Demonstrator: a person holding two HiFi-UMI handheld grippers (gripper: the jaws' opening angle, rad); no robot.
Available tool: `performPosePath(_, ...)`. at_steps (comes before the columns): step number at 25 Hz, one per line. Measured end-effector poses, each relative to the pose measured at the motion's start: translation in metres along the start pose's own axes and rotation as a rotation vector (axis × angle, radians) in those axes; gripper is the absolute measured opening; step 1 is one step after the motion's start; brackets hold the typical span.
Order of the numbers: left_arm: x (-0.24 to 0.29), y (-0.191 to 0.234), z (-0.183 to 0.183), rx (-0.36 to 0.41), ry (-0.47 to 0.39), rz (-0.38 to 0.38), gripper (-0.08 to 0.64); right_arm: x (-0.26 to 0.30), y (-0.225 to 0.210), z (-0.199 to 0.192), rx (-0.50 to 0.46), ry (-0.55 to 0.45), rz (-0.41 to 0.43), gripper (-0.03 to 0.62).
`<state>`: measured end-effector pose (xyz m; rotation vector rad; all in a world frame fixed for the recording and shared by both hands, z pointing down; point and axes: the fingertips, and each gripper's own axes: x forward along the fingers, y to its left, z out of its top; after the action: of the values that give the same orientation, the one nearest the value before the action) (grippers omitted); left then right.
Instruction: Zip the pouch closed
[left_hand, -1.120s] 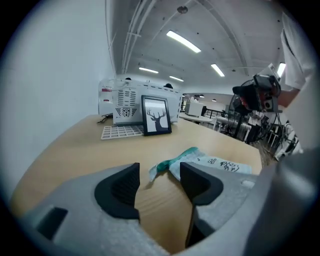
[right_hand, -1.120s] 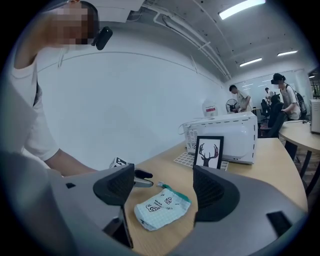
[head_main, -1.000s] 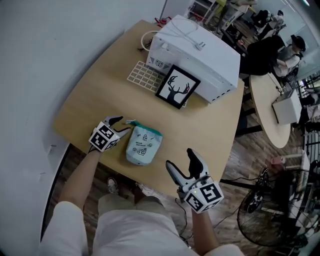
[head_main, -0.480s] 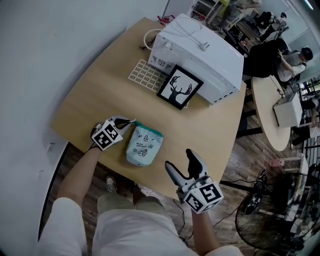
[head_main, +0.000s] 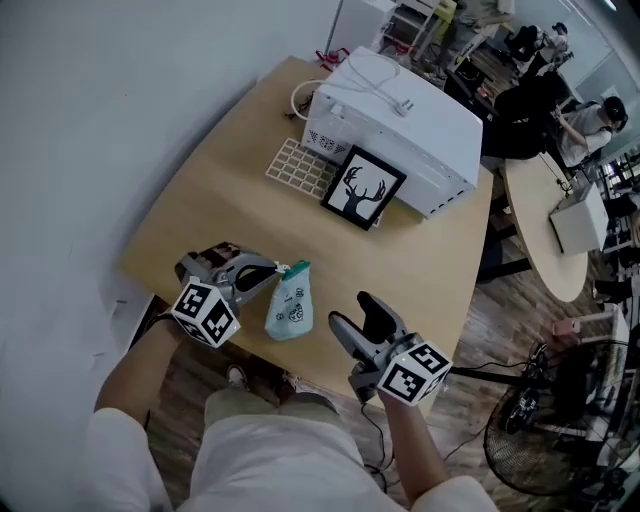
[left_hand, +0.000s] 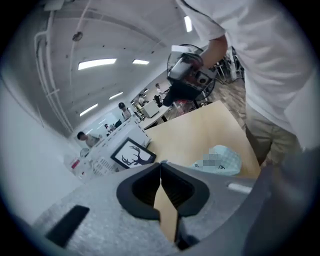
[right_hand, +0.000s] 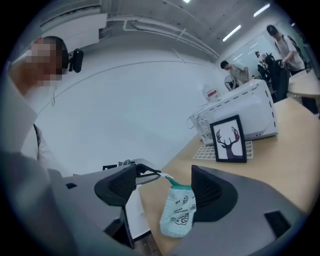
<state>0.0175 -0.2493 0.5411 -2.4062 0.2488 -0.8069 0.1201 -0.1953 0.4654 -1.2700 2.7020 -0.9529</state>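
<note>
The pale green pouch (head_main: 290, 308) with a teal zipper end hangs upright just above the wooden table (head_main: 200, 215), near its front edge. My left gripper (head_main: 280, 270) is shut on a small white tab at the pouch's top corner and carries it. The right gripper view shows the pouch (right_hand: 178, 212) dangling from the left gripper (right_hand: 155, 173). In the left gripper view the pouch (left_hand: 220, 160) shows past the closed jaws of the left gripper (left_hand: 161, 170). My right gripper (head_main: 355, 312) stands open just right of the pouch, apart from it, with nothing between its fingers.
A white appliance (head_main: 395, 120) with a cable on top stands at the table's far end. A framed deer picture (head_main: 363, 188) leans against it, beside a white grid tray (head_main: 300, 165). A round table (head_main: 545, 240) with seated people is at right, and a floor fan (head_main: 540, 420) lower right.
The left gripper closed on the pouch's top tab and lifted it, so the pouch went from lying flat to hanging upright. The right gripper shifted slightly toward the pouch.
</note>
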Motion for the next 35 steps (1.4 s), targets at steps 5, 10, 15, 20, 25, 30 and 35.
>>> performPosePath(5,-0.031,0.005,0.039,0.192,-0.027,0.046,0.018,0.018,0.029,-0.010,0.123,0.056,0.164,0.324)
performPosePath(10,-0.065,0.005,0.076,0.374,-0.063,0.058,0.018,0.024,0.063,-0.008,0.179,0.160,0.388,0.311)
performPosePath(15,-0.097,0.004,0.109,0.501,-0.116,0.052,0.018,0.027,0.088,-0.001,0.109,0.303,0.559,0.259)
performPosePath(20,-0.117,-0.002,0.134,0.583,-0.154,0.037,0.018,0.041,0.101,-0.006,-0.052,0.424,0.610,0.205)
performPosePath(25,-0.126,-0.002,0.141,0.582,-0.167,0.052,0.017,0.040,0.125,-0.003,-0.149,0.441,0.700,0.152)
performPosePath(30,-0.130,-0.001,0.144,0.578,-0.169,0.065,0.017,0.043,0.128,-0.006,-0.281,0.473,0.699,0.120)
performPosePath(35,-0.131,0.001,0.143,0.550,-0.171,0.074,0.017,0.044,0.130,-0.002,-0.329,0.466,0.703,0.103)
